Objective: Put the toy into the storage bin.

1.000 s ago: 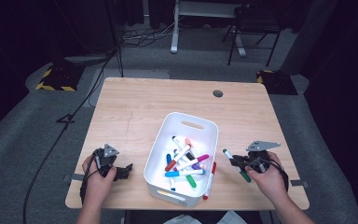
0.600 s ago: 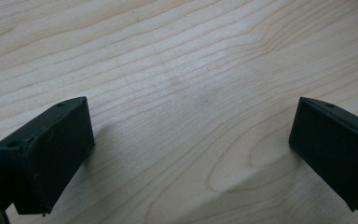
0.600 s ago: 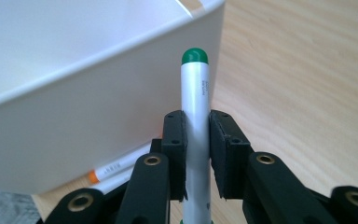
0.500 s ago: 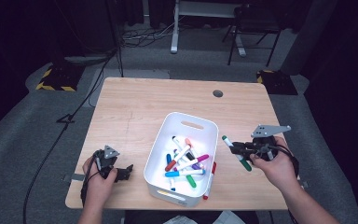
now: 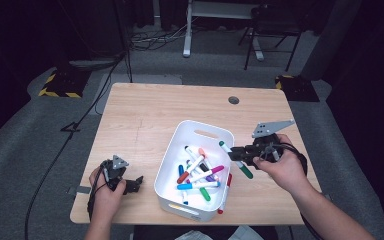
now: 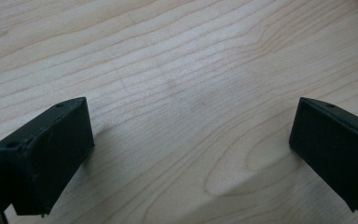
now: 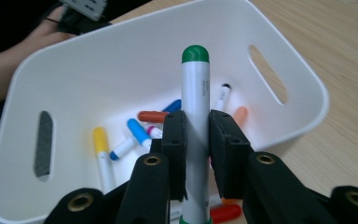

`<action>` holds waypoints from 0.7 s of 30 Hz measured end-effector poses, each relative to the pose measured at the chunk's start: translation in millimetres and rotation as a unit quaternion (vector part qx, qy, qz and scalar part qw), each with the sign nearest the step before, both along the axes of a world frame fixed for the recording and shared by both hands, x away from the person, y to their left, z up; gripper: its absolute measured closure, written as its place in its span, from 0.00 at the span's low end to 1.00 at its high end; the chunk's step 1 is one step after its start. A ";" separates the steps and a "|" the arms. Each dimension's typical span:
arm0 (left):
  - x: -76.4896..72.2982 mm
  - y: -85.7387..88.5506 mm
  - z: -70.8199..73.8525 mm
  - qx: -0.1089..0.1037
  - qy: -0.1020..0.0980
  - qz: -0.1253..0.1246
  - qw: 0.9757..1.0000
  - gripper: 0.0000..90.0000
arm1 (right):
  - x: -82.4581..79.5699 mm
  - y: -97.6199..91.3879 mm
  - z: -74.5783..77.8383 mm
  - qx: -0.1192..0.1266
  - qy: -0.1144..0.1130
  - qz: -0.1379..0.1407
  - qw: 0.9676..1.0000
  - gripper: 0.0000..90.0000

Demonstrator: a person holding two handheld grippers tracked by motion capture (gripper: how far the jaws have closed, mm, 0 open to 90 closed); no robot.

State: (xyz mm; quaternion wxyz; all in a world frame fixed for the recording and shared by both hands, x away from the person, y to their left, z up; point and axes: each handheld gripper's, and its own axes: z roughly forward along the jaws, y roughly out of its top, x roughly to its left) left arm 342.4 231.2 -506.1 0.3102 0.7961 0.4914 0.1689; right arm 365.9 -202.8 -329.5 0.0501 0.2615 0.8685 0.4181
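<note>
a pale wooden table (image 5: 145, 115) stands on grey carpet in a dark room, a chair beyond it. the right claw (image 5: 236, 153) is clamped on a green-capped marker (image 7: 195, 116), held at the right rim of the white bin (image 5: 198, 131) of markers, seemingly above it. the left claw (image 6: 191, 154) rests wide open, empty, on bare wood.

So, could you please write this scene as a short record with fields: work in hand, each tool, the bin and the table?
work in hand: putting markers into the white bin
right tool: shut on the green marker, held over the bin's right rim
left tool: open, nothing between its jaws, low over the bare wooden table
bin contents: loose markers of several colours
outside the bin: a red marker on the table by the bin's right side
</note>
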 end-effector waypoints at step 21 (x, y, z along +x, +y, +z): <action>4.7 -2.2 0.2 0.001 0.000 -0.005 1.000 0.00 | -4.0 74.8 7.6 -0.029 0.013 0.081 0.996 0.85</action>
